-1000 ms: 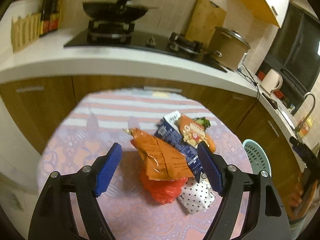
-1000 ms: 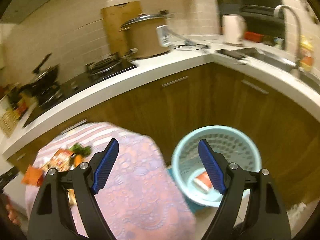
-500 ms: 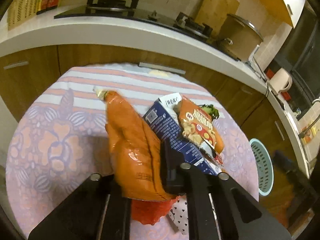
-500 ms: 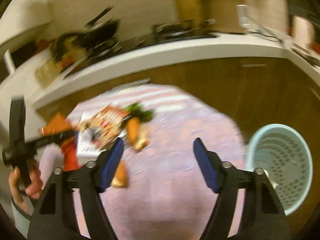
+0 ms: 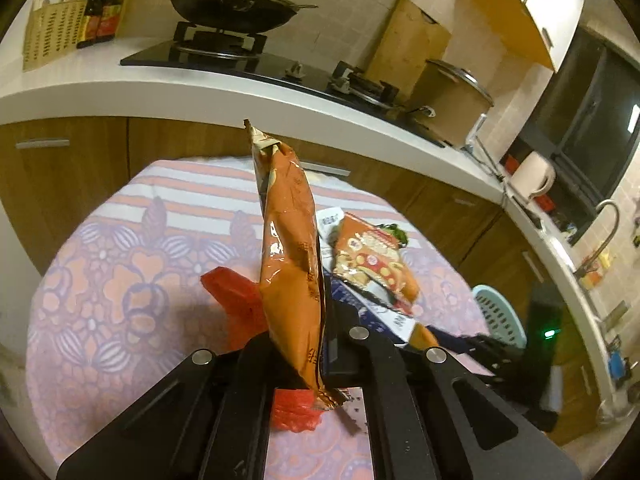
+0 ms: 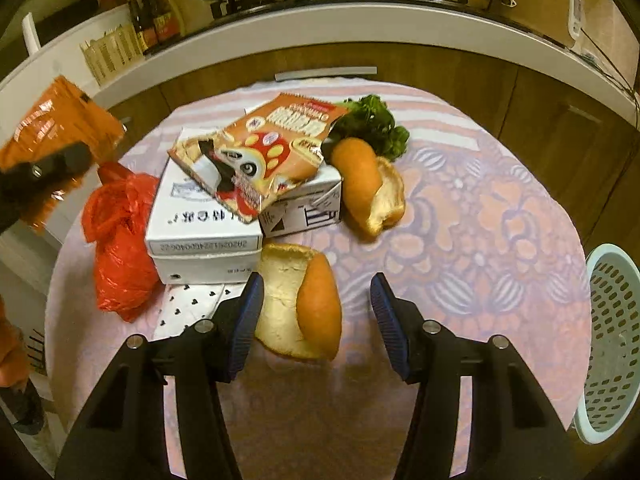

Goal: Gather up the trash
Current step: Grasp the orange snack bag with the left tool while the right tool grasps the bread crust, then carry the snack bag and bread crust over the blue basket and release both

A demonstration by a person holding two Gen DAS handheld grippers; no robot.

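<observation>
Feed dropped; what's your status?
Left gripper shut on crinkly orange snack bag, lifted. Right gripper open around torn bread roll. Nothing blocking.

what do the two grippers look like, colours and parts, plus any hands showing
Both are matte black plastic frames with angular arms and round silver bolt heads at the joints. The right gripper has ribbed blue pads lining its fingers. On the left gripper the pads are hidden. No cables or printed markings are visible. A bare hand, reddish in this light, shows at the edge of the right wrist view.
</observation>
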